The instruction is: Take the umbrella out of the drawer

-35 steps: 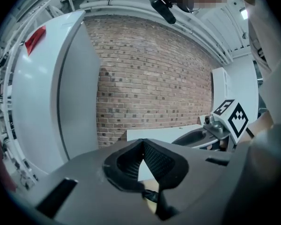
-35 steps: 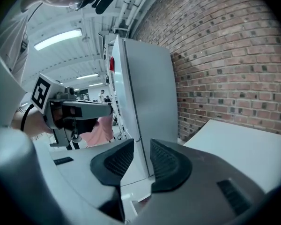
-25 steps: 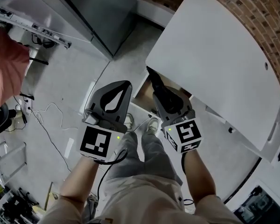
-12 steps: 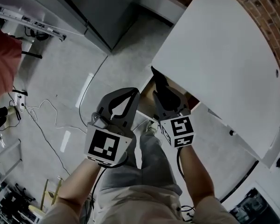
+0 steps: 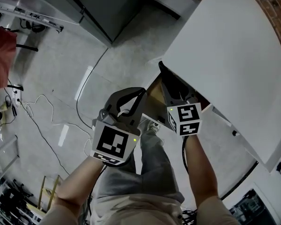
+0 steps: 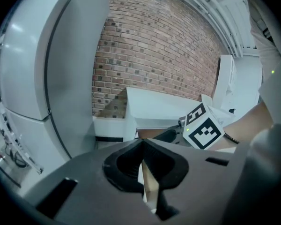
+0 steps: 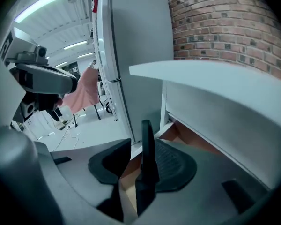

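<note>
Both grippers hover at the open drawer (image 5: pixel 153 93) under the table (image 5: pixel 225 46).
Your left gripper (image 5: pixel 141 92) is closed and empty. Your right gripper (image 5: pixel 162 68) has just been opening its jaws, which are narrowly apart and grip nothing. You can't see the umbrella.

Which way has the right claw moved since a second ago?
Yes: right claw lowered toward the drawer under the white table; jaws just opening, nothing gripped.

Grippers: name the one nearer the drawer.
The right gripper: it sits at the wooden drawer under the table, jaws just opening with nothing between them; the left gripper hangs farther back, jaws together.
</note>
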Demonstrator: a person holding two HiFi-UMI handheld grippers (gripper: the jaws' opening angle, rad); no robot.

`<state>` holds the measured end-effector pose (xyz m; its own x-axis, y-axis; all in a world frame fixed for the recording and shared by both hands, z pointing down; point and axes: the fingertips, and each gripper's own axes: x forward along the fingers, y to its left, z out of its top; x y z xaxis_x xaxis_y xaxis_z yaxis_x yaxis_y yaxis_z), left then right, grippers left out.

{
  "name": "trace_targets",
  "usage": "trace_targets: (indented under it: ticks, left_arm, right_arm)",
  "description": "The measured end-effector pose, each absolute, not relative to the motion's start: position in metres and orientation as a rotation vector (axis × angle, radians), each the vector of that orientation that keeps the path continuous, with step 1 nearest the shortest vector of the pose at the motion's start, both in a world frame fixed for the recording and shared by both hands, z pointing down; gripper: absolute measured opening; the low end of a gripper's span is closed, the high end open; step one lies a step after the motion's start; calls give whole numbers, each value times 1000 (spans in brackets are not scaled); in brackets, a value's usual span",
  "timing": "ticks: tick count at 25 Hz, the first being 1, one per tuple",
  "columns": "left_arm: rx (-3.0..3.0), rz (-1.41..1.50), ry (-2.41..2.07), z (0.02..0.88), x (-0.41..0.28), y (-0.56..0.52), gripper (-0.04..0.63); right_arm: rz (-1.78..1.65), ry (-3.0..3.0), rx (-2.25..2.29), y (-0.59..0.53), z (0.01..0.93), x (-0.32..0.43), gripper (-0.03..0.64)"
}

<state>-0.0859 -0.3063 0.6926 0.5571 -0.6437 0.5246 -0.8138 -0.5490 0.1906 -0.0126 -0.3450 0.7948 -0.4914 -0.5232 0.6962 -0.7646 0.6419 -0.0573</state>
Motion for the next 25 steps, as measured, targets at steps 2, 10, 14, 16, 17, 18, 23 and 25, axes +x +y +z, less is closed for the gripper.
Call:
trace_targets:
  ticks: [2, 10, 14, 16, 17, 18, 23, 25]
  left_arm:
    - [2361, 552, -1179, 701, -85, -305, 8]
    - [2314, 540, -1199, 730, -84, -313, 8]
    - [2301, 524, -1204, 736, -81, -313, 8]
    - [2302, 533, -1201, 739, -81, -310, 8]
    - [2301, 537, -1202, 741, -81, -309, 8]
    - [2297, 539, -1203, 742, -81, -308, 8]
    - [2298, 549, -1181, 741, -76, -296, 8]
    - [2308, 554, -1181, 736, -72, -291, 8]
  right_arm:
    - [479, -2199, 1002, -349, 806, -12, 133]
    - [406, -2171, 1023, -353, 832, -12, 117]
    - [377, -2200, 1047, -356, 833, -8, 66]
    - [365, -2214, 1047, -356, 833, -8, 60]
    - [357, -2218, 1047, -356, 833, -8, 51]
    - [355, -2223, 1050, -355, 833, -8, 34]
    - [386, -2234, 1091, -351, 828, -6, 31]
    - [374, -2243, 1095, -345, 819, -3, 31]
